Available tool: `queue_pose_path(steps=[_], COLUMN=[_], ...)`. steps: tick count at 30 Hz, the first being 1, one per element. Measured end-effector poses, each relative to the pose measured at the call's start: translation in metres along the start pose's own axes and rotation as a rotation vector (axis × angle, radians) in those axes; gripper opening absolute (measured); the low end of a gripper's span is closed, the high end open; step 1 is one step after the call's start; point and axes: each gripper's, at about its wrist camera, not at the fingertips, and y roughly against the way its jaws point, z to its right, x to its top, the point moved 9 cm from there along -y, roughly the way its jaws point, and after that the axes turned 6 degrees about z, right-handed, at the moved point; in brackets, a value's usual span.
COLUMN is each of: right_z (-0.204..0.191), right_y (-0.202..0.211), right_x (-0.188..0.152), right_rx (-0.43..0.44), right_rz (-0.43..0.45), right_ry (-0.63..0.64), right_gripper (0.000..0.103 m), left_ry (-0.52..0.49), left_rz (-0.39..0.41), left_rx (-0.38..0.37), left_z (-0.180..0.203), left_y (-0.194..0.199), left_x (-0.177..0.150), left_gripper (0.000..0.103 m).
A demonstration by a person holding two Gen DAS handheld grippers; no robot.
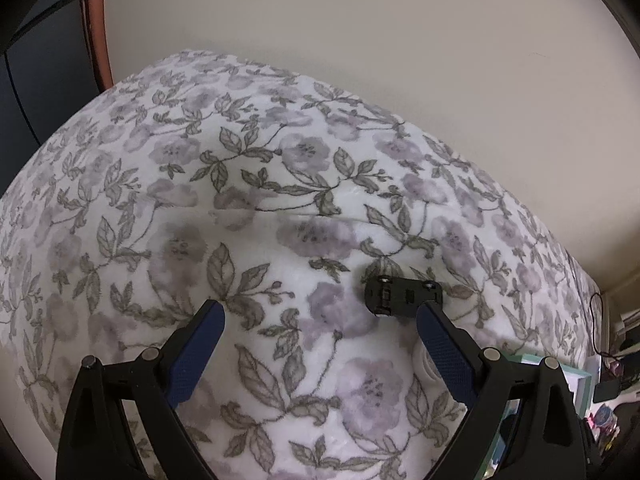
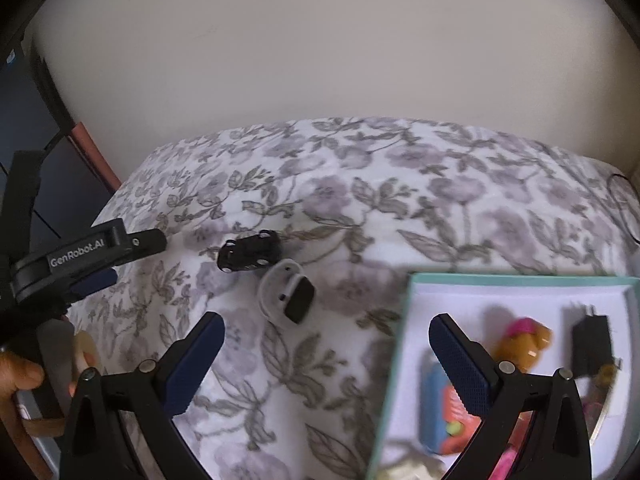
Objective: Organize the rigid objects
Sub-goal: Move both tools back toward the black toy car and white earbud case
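Blanket [image 1: 280,208]: white, lilac flowers, grey-green leaves. Toy car [image 2: 249,255]: black. Box [image 2: 404,320]: mint-green rim, white inside. Figurine [image 2: 522,340] in box: tan, pink cap. Charger [image 2: 591,344]: black. Both grippers, left [image 1: 320,316] and right [image 2: 326,334]: black frames, navy dotted pads. Wall [image 1: 360,32]: cream.
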Motion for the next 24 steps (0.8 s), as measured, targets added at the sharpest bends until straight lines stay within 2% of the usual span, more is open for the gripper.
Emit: queue_pose_path(steps=[3, 14, 19, 24], right_z=[-0.008, -0.023, -0.025, -0.029], right_y=[-0.017, -0.081, -0.097, -0.106], right_x=[0.002, -0.011, -0.015, -0.015], right_rx=[0.016, -0.018, -0.037, -0.055], right_rz=[-0.024, -0.113, -0.132, -0.137], right_ry=[0.001, 0.060, 0.078, 0.106], right_gripper=[0.103, 0.103, 0.103, 0.103], left_ry=[0.021, 0.051, 0.038, 0.031], left_rz=[-0.030, -0.096, -0.099, -0.101], left_rx=[-0.003, -0.019, -0.028, -0.068], left_z=[-0.004, -0.003, 0.003, 0.014], left_y=[-0.014, -0.058, -0.065, -0.067], left_x=[0.000, 0.004, 0.005, 0.006], left_gripper=[0.097, 0.097, 0.097, 0.097])
